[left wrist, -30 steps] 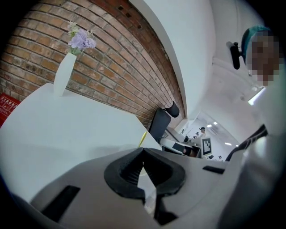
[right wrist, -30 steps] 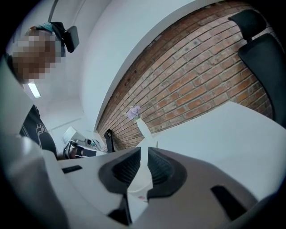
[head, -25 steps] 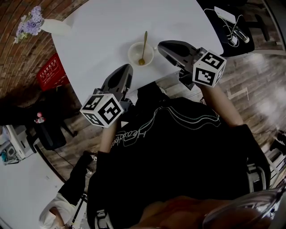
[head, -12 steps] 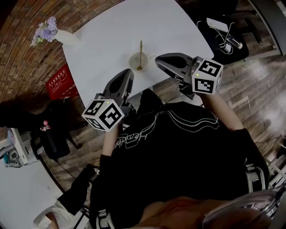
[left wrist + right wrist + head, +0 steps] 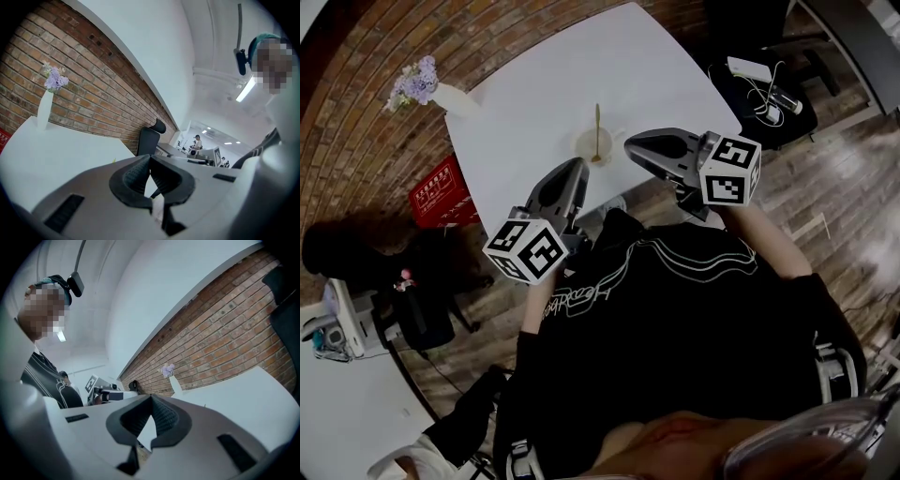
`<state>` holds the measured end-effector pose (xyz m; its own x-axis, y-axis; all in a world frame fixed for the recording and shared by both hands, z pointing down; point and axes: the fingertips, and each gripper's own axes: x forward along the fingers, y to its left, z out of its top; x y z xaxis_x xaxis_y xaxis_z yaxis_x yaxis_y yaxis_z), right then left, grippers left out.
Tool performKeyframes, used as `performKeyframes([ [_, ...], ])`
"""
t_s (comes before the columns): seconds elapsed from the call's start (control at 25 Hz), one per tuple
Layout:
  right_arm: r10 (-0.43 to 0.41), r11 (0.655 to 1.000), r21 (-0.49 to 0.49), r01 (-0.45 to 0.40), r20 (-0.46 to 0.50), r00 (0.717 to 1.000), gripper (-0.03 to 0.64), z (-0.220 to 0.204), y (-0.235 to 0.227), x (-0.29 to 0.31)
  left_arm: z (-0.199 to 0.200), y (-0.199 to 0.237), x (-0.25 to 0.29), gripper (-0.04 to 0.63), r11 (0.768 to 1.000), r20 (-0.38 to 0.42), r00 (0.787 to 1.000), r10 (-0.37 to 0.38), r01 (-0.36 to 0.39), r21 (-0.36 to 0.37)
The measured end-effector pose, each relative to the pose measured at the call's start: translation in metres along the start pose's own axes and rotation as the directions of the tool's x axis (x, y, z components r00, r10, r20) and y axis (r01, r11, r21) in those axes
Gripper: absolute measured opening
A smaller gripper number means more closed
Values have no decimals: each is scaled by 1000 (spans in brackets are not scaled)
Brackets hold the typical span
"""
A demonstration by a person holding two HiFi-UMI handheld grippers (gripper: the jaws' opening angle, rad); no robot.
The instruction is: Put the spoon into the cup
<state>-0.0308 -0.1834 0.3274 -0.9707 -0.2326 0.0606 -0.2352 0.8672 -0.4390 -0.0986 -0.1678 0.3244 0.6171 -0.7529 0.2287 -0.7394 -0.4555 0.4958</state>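
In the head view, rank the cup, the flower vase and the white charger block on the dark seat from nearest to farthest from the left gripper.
From the left gripper:
1. cup, just ahead of its tips, near the table's close edge.
2. flower vase, at the table's far left corner.
3. white charger block, off the table on the dark seat, far right.
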Motion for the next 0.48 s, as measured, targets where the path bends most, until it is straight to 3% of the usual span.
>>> performKeyframes([
  [0.48, -27, 999, 18, 27, -2, 1000, -3, 0, 1, 1, 6, -7, -5, 3, 1000, 12, 1000, -18, 18, 14],
])
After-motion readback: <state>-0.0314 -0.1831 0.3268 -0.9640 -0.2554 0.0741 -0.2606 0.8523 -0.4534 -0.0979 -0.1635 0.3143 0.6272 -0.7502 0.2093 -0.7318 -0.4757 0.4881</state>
